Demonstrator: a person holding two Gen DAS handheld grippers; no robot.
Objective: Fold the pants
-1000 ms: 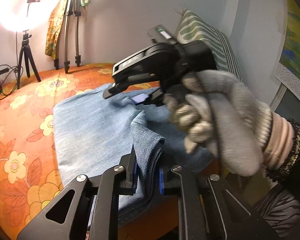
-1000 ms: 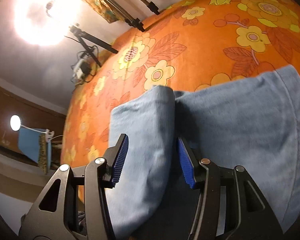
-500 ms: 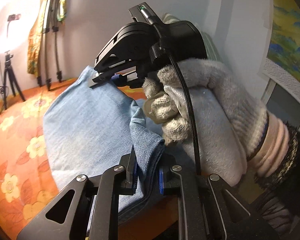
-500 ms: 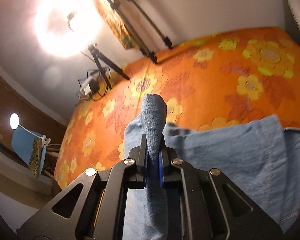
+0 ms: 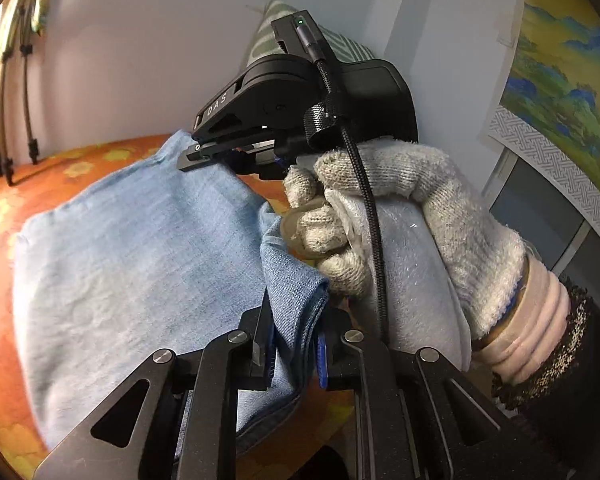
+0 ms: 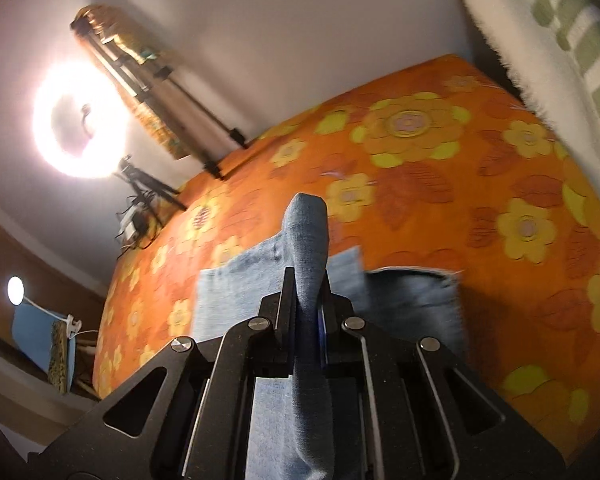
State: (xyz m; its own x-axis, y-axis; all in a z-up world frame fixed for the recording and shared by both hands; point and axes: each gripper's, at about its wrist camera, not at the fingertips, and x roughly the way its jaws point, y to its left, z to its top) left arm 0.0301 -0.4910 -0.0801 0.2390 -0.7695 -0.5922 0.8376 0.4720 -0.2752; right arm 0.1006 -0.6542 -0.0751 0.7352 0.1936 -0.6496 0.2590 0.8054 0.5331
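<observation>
Nearest, a fold of the pants (image 5: 296, 300) is pinched in the left gripper (image 5: 294, 354). Beyond, another fold (image 6: 306, 248) is clamped in the right gripper (image 6: 304, 320), carried by a gloved hand (image 5: 400, 216). Farther off, the bedspread (image 6: 440, 184) is partly covered by the denim; a pillow (image 6: 560, 32) is seen far right.

Soft, matt blue denim for the pants (image 5: 132, 264), finely woven with a paler, faded face. Printed cotton-like cloth, matt, on the bed (image 6: 440, 184). Coarse, fuzzy grey knit on the glove (image 5: 432, 216). Matt black plastic with bright metal rivets on the left gripper (image 5: 296, 356) and right gripper (image 6: 306, 320).
</observation>
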